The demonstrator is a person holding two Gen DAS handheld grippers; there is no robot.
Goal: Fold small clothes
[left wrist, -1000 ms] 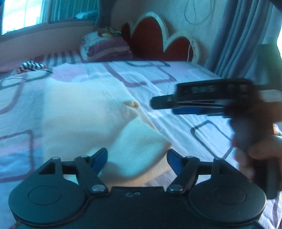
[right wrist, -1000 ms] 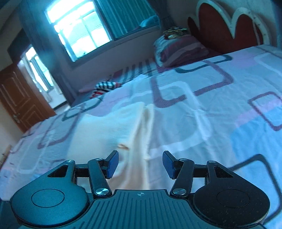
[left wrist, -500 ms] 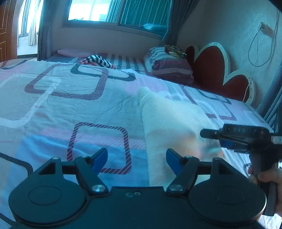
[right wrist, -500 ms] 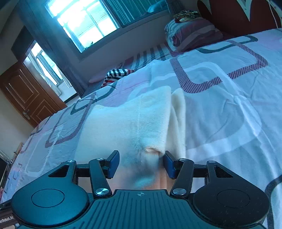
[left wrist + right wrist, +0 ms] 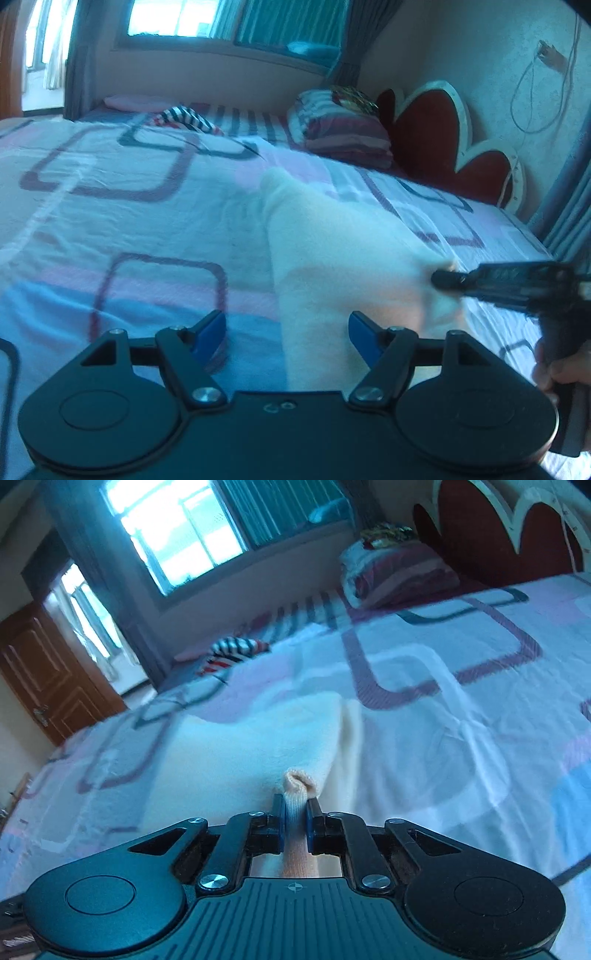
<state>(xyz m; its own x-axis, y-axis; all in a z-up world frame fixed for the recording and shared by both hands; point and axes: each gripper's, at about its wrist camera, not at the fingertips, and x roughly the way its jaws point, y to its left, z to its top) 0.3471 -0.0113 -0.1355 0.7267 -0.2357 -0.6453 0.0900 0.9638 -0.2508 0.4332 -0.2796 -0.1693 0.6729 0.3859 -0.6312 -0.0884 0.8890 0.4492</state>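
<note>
A cream knitted garment [image 5: 332, 258] lies flat on the patterned bed sheet [image 5: 110, 229]. My right gripper [image 5: 295, 812] has its jaws closing, and its blue pads pinch a bunched tip of the cream garment [image 5: 236, 760] near its right edge. From the left wrist view the right gripper [image 5: 443, 278] comes in from the right, held by a hand [image 5: 561, 369], touching the garment's corner. My left gripper [image 5: 286, 332] stands open just above the garment's near left edge, with nothing pressed between its pads.
A striped folded garment [image 5: 184, 118] lies at the far side of the bed. A striped pillow [image 5: 343, 125] rests against the red scalloped headboard [image 5: 443, 140]. A window, curtains and a brown door [image 5: 48, 672] stand beyond the bed.
The right gripper's jaws have gone from open around the garment's tip to pinched on it. The left gripper has swung from facing the headboard to along the garment's left edge.
</note>
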